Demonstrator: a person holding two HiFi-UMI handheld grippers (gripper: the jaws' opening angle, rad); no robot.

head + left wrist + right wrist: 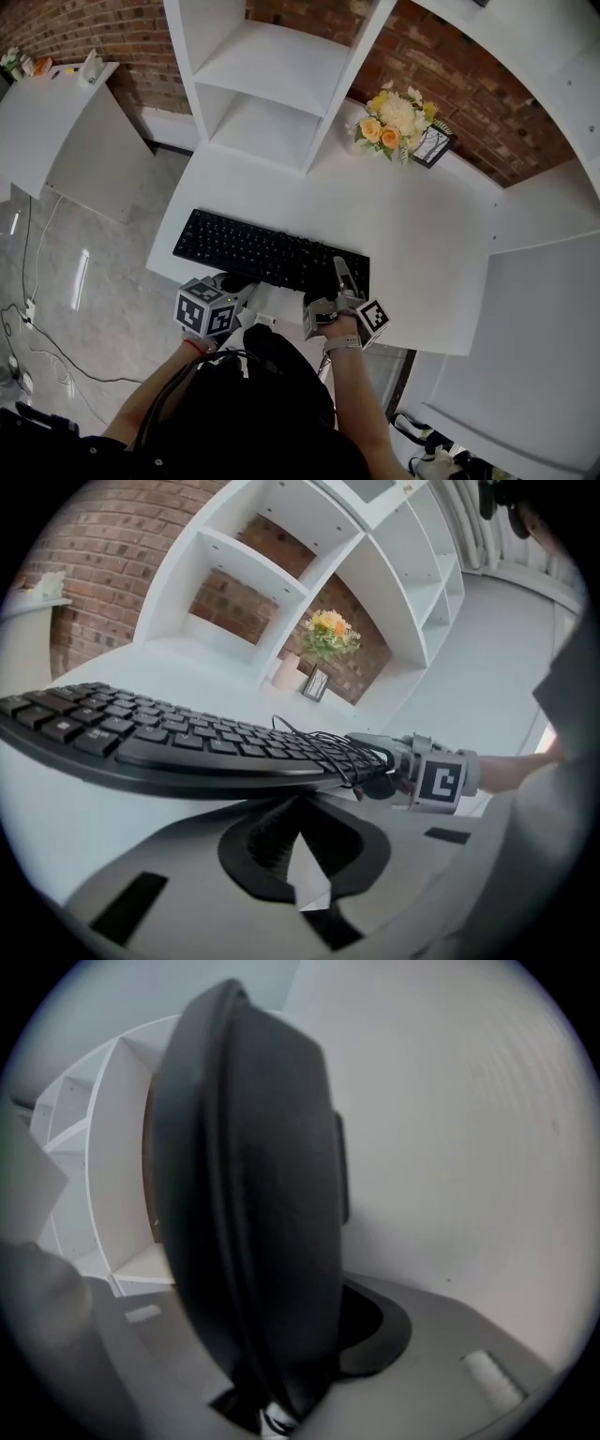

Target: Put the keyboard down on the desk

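Observation:
The black keyboard (272, 253) lies flat on the white desk (422, 262), along its front edge. My left gripper (236, 283) sits just below the keyboard's front edge, left of its middle, shut with nothing in it. In the left gripper view the keyboard (187, 747) spans the picture above the closed jaws (300, 855), with its black cable (328, 747) coiled on the keys. My right gripper (343, 281) straddles the keyboard's right end. That end (253, 1213) fills the right gripper view between the parted jaws. The pads are hidden.
A white shelf unit (272, 84) stands at the back of the desk in front of a brick wall. A vase of yellow flowers (394, 122) and a small frame (433, 145) stand at the back right. A second white desk (47, 122) is far left. Cables (37, 328) lie on the floor.

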